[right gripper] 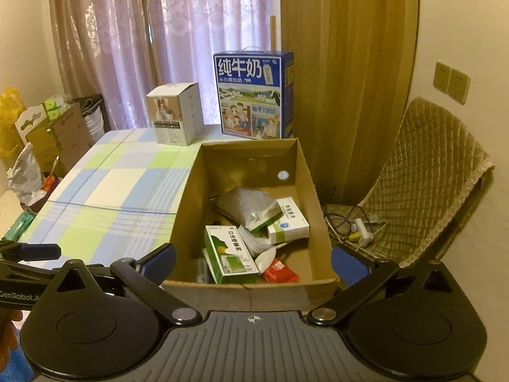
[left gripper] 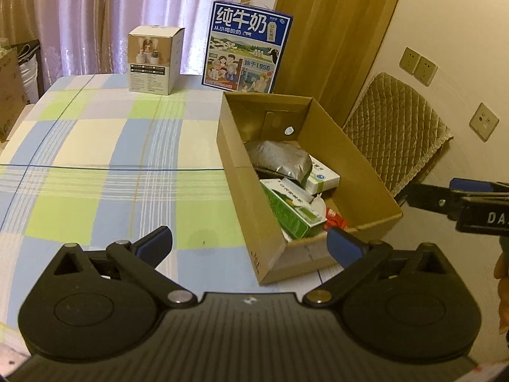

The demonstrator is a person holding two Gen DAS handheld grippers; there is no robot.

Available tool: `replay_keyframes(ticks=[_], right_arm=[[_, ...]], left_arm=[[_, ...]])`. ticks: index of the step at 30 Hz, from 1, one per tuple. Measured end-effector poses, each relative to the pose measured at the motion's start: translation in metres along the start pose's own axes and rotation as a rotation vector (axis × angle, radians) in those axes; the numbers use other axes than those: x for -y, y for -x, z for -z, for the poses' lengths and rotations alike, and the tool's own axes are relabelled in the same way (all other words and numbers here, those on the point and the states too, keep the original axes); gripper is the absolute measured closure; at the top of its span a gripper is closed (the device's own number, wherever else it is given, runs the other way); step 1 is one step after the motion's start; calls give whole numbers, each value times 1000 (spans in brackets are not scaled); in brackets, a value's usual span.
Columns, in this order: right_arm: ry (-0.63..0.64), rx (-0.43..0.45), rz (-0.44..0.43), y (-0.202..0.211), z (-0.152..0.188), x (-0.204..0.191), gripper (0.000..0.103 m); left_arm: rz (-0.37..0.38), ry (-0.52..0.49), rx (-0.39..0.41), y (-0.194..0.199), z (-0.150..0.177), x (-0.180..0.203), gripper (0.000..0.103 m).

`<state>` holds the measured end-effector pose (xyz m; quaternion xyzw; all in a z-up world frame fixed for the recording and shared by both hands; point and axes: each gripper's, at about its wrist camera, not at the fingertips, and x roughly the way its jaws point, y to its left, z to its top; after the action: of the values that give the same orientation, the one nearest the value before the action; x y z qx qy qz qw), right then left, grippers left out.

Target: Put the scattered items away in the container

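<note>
An open cardboard box stands on the checked tablecloth at the table's right edge. Inside it lie a silver foil pouch, a green and white carton, a white medicine box, a red packet and a white scrap. My left gripper is open and empty, near the box's front left corner. My right gripper is open and empty, over the box's near wall; it shows at the right edge of the left wrist view.
A blue milk carton case and a small white product box stand at the table's far edge. A quilted chair sits right of the box, cables on its seat. Cardboard boxes and bags crowd the left.
</note>
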<state>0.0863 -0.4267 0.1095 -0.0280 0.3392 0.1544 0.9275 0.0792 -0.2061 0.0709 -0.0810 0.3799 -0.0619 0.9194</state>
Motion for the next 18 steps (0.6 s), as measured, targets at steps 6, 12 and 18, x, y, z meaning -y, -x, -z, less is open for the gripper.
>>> replay_keyframes(ticks=[6,12,18], right_arm=[[-5,-3,21,25,7,-8,2],[0,-2,36,49,22,-19,2],[-11,5,36,68,33,-25,2]], left_arm=[[-1,-19,26,26,10,1,1],[3,-39,47,46,18,7,1],[10,-72,59,67,30,12,1]])
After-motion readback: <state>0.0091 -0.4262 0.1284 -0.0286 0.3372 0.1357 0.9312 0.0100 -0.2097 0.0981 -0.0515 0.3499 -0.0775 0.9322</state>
